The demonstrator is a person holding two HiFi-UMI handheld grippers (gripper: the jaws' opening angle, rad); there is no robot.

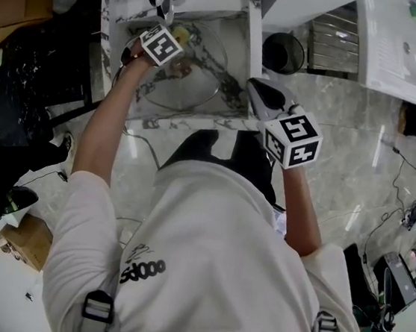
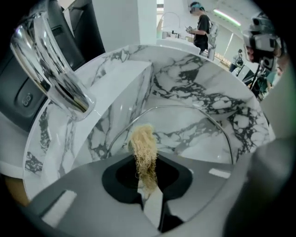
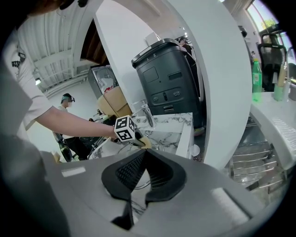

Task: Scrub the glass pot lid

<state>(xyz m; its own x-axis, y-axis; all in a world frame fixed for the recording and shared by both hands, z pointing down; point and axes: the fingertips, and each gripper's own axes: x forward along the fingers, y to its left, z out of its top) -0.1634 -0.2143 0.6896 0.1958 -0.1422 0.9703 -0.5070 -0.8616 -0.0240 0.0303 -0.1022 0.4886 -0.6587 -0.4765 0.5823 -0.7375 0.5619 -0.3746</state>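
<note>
Our left gripper point(image 2: 148, 192) is closed tight on a fibre scrubber point(image 2: 144, 148) and holds it against the glass pot lid point(image 2: 189, 134), which lies in the marble sink point(image 2: 208, 69). Our right gripper point(image 3: 143, 155), jaws together on nothing, waits aside, probably to keep clear.

Left arm point(image 1: 106, 123) reaches forward, almost straight, with the left gripper point(image 1: 170, 43) at its end pointing away from the body, marker cube facing up. Its jaws are clamped on a scrubber point(image 2: 144, 148), and the pale tuft sticks out past the tips. Right arm point(image 1: 302, 210) is bent and held nearer the torso. The right gripper point(image 1: 265, 97) points forward, jaws closed tip to tip with nothing between them.
</note>
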